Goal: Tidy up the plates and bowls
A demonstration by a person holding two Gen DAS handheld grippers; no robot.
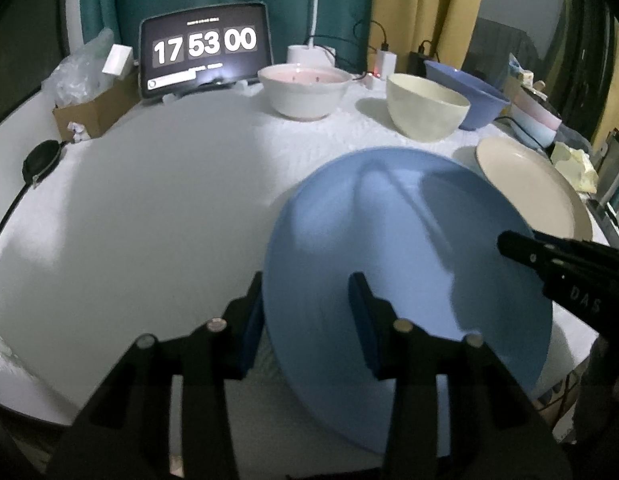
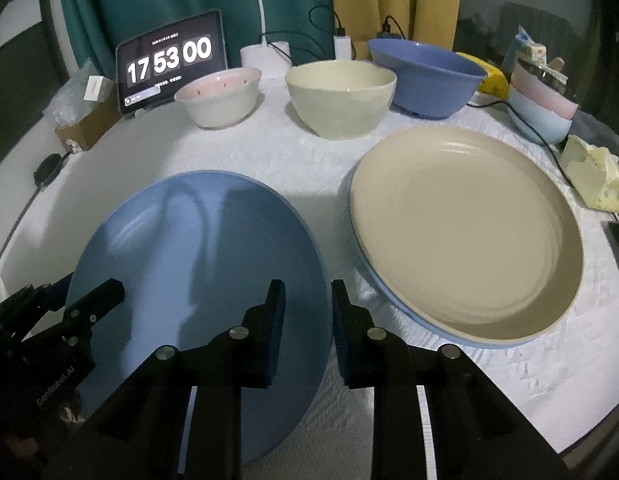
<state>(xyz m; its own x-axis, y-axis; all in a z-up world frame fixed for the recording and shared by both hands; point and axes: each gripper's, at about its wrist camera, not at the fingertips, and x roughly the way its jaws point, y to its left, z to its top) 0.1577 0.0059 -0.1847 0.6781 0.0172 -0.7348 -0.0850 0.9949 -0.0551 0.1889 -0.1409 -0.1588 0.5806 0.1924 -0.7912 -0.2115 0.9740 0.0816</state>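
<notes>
Both grippers are working the same blue plate (image 2: 197, 280), which sits on the white tablecloth (image 2: 309, 168) left of a beige plate (image 2: 465, 236) stacked on another blue one. The left gripper (image 1: 309, 292) straddles the plate's left rim, one finger outside, one over the face. The right gripper (image 2: 307, 300) does the same on the right rim. Can't tell whether either set of pads is actually pinching the rim. Behind sit a pink-lined bowl (image 2: 219, 98), cream bowl (image 2: 341, 98), blue bowl (image 2: 425, 76) and a tablet clock (image 2: 171, 60).
</notes>
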